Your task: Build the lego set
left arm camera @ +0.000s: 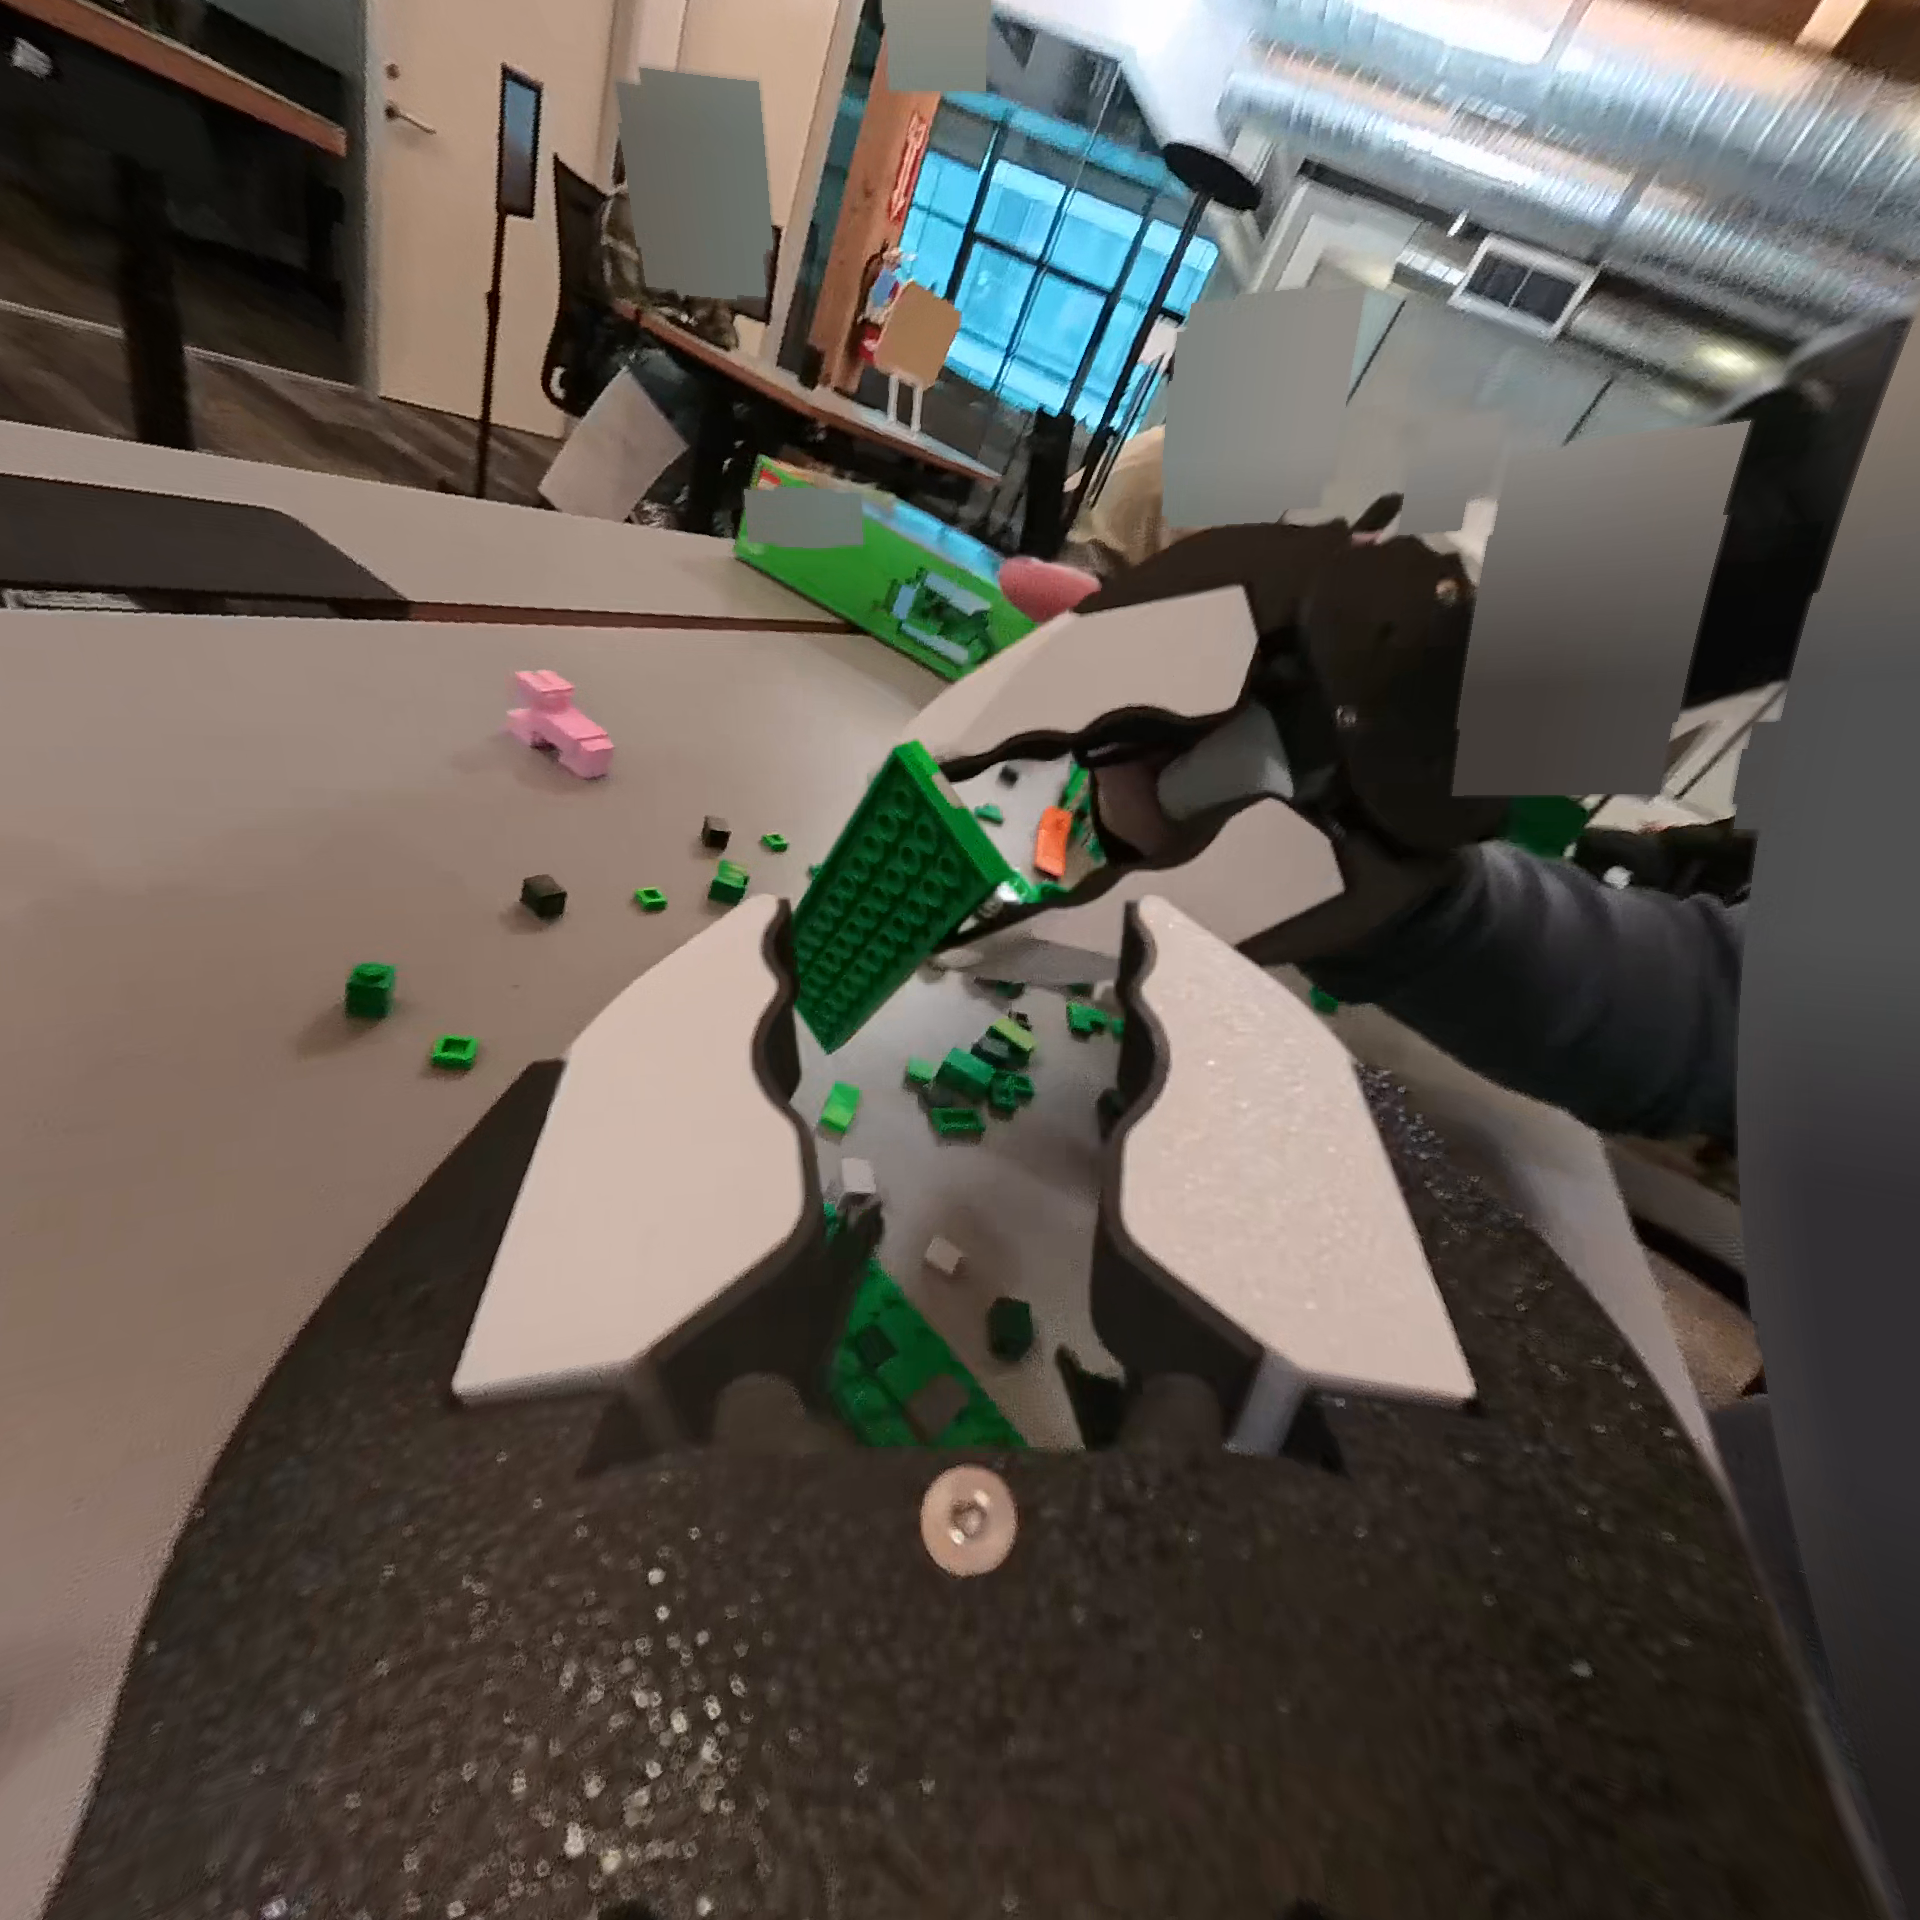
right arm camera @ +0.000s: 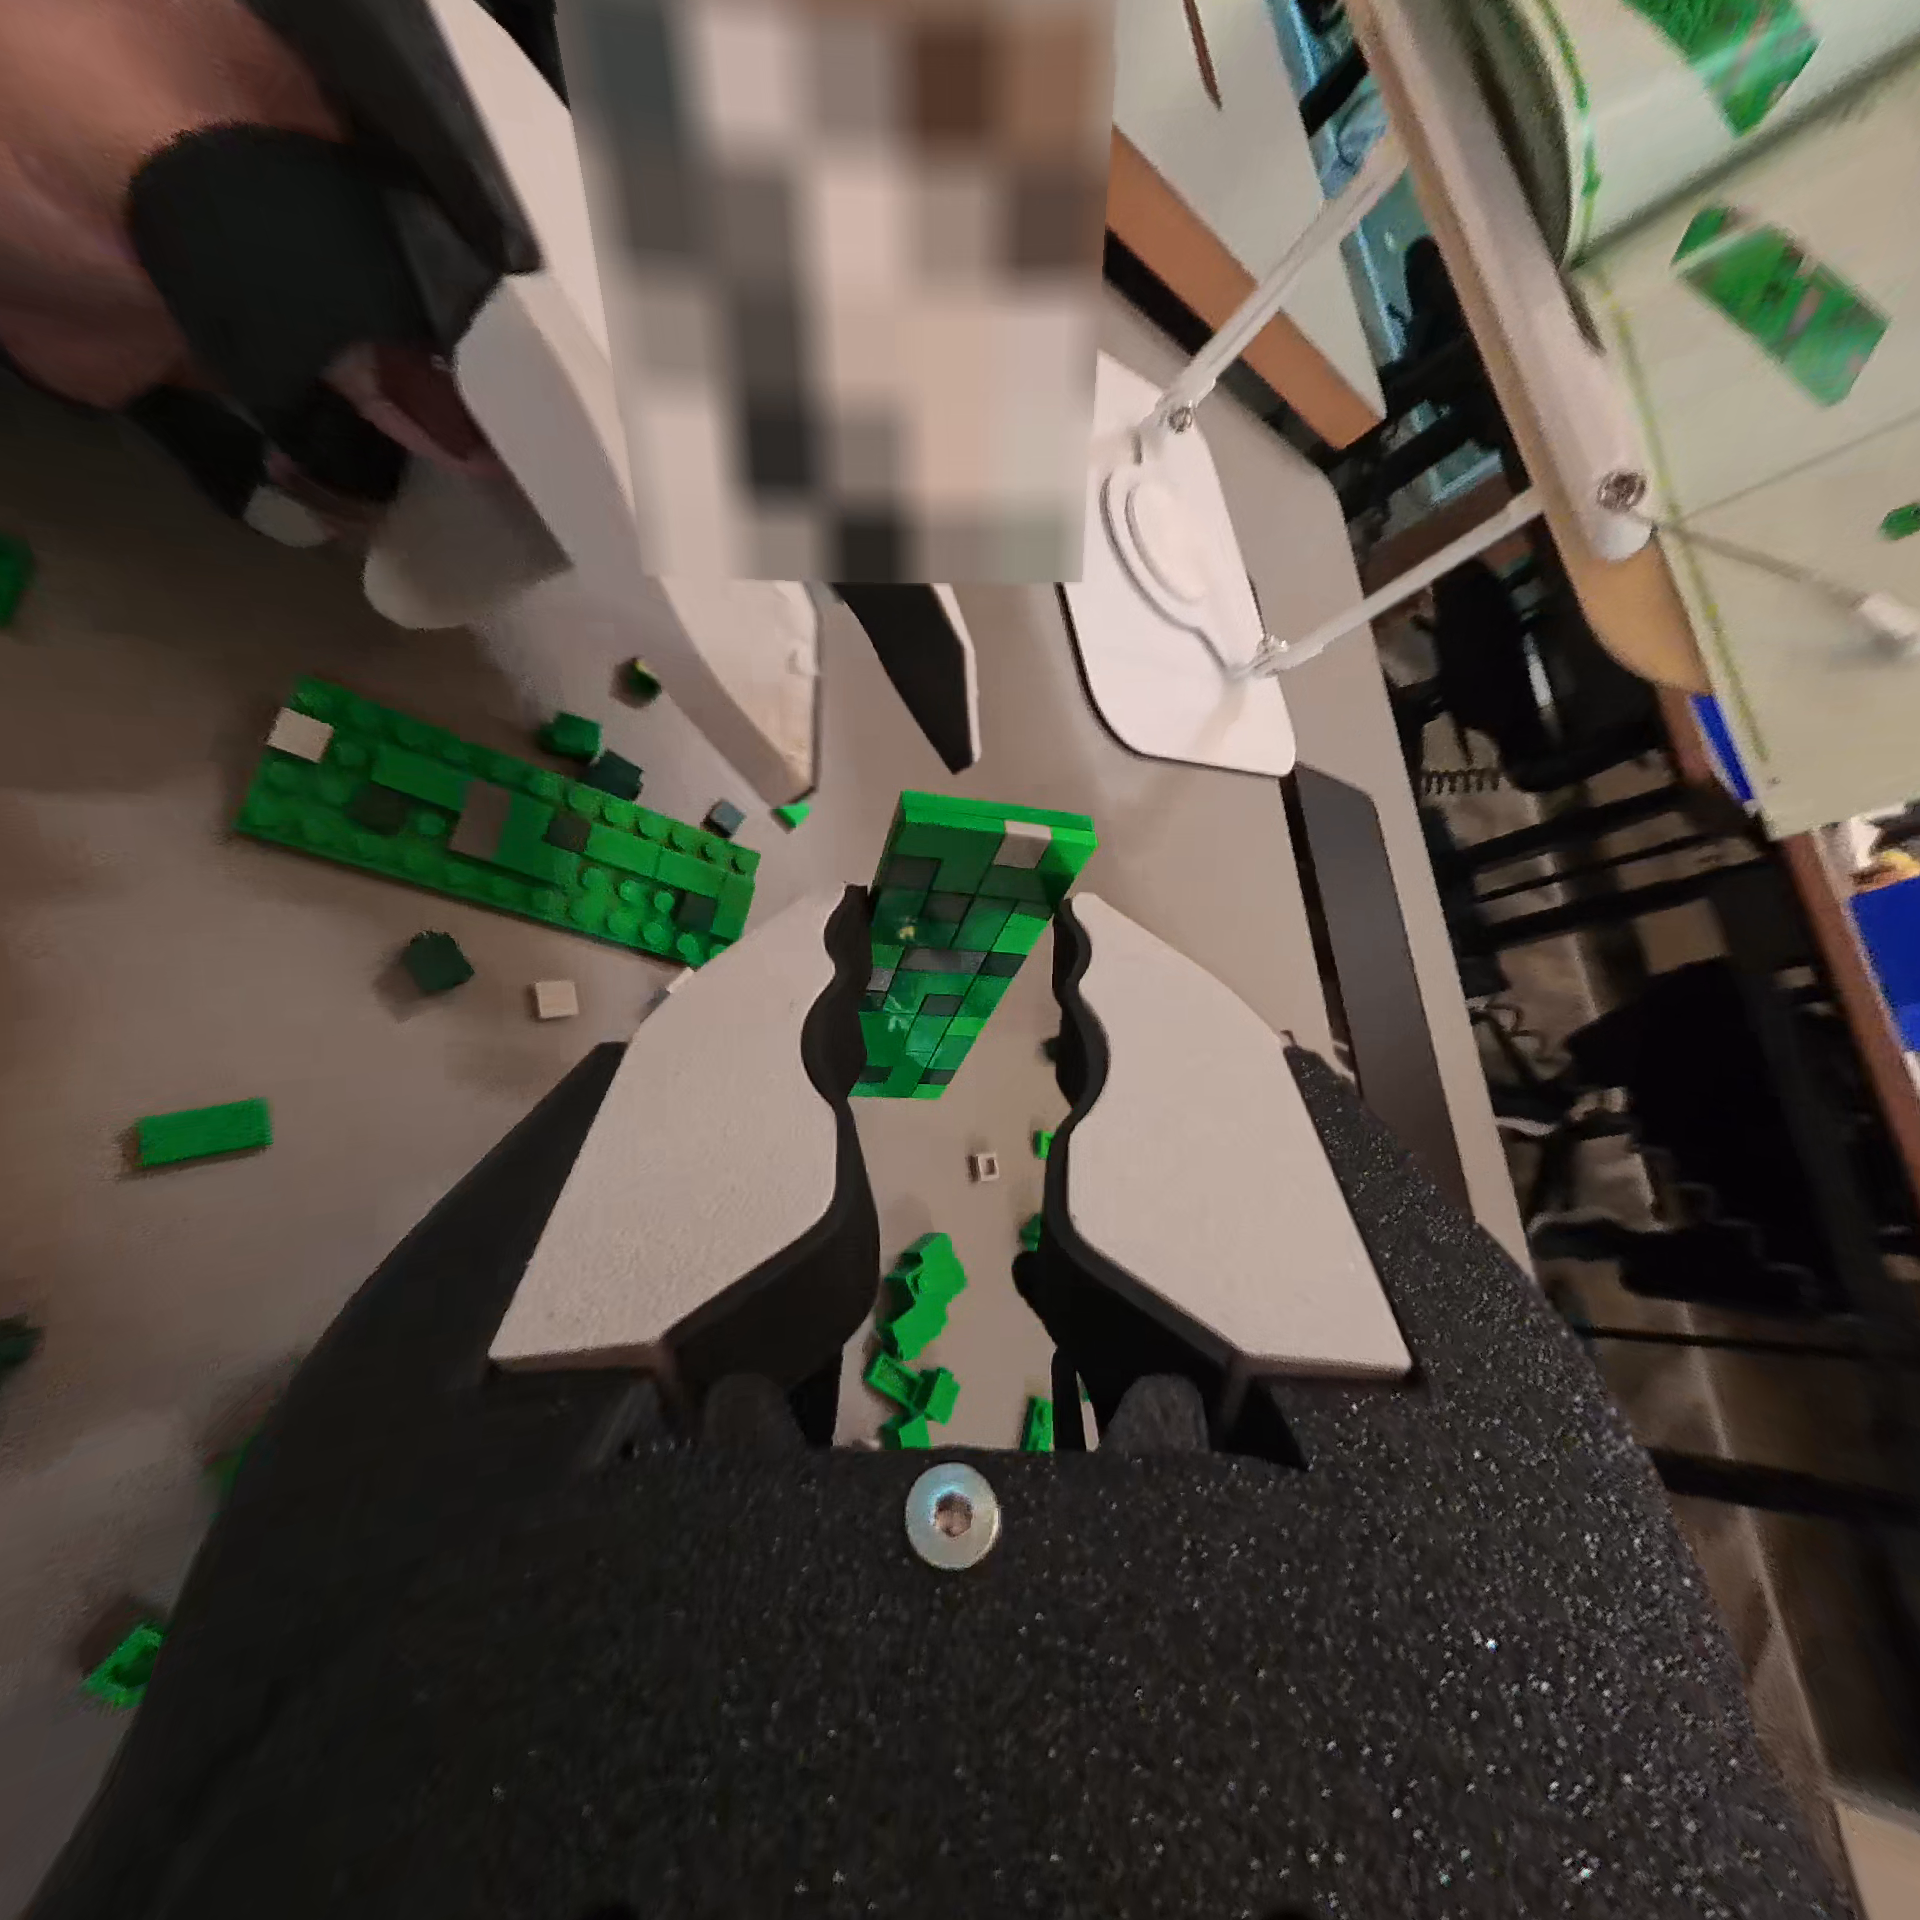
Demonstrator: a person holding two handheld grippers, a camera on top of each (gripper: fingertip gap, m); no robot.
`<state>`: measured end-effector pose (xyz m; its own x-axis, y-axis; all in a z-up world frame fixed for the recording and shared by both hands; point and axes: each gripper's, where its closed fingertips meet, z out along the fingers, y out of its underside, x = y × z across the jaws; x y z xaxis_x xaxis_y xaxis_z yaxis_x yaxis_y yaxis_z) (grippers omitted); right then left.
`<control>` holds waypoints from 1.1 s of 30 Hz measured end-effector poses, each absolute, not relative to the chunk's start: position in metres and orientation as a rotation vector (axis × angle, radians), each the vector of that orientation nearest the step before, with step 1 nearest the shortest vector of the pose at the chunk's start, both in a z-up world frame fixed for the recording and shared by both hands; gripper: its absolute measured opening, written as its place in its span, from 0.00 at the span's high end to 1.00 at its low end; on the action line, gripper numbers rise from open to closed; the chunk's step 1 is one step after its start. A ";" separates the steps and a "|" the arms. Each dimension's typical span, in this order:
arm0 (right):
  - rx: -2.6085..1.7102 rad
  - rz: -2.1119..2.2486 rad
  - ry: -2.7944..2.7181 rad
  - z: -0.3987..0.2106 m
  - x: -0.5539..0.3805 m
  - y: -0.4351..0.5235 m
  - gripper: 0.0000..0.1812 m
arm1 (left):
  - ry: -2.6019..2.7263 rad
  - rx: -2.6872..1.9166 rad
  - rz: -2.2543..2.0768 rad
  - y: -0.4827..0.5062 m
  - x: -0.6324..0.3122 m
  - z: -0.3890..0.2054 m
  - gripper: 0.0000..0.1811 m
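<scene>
My right gripper [right arm camera: 961,909] is shut on a green plate covered with green, dark and grey tiles [right arm camera: 966,935] and holds it tilted above the table. In the left wrist view the right gripper [left arm camera: 971,852] shows the plate's studless underside [left arm camera: 883,904], just beyond my left fingertips. My left gripper [left arm camera: 961,925] is open and empty, and also shows in the right wrist view [right arm camera: 862,748]. A second, longer green plate with partial tiling [right arm camera: 488,831] lies flat on the table, below my left gripper [left arm camera: 904,1371].
Several loose green, dark and grey small bricks [left arm camera: 977,1070] are scattered on the grey table [left arm camera: 260,831]. A pink pig figure [left arm camera: 558,722] and a green box [left arm camera: 883,582] sit farther off. A white stand base [right arm camera: 1174,623] is near the table edge. My two grippers' fingertips are within a few centimetres of each other.
</scene>
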<state>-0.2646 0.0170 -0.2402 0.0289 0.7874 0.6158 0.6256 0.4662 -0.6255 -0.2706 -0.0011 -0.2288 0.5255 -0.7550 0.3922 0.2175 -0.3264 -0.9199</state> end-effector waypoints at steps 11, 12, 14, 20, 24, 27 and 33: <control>-1.026 -0.153 -1.803 -0.241 -0.271 -0.005 0.82 | 0.532 -1.655 -1.234 -0.015 -0.260 -0.231 0.78; -1.007 -0.183 -1.812 -0.242 -0.272 -0.006 0.82 | 0.557 -1.684 -1.205 -0.015 -0.258 -0.236 0.79; -0.979 -0.248 -1.824 -0.244 -0.272 -0.005 0.82 | 0.583 -1.722 -1.149 -0.014 -0.257 -0.243 0.80; -0.998 -0.227 -1.781 -0.248 -0.268 -0.001 0.82 | 0.576 -1.762 -1.126 -0.011 -0.262 -0.250 0.95; -0.991 -0.158 -1.749 -0.244 -0.267 -0.005 0.80 | 0.548 -1.774 -1.195 -0.012 -0.262 -0.251 0.97; -1.057 -0.108 -1.723 -0.247 -0.266 -0.005 0.72 | 0.546 -1.782 -1.191 -0.013 -0.263 -0.251 0.97; -1.090 -0.252 -1.763 -0.262 -0.264 0.006 0.72 | 0.589 -1.773 -1.298 -0.023 -0.252 -0.249 0.97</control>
<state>-0.2642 0.0058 -0.2616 -0.0867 0.5538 0.8281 0.7640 0.5705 -0.3015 -0.2524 -0.0227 -0.2490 0.3534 -0.7673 0.5351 0.1023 -0.5369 -0.8374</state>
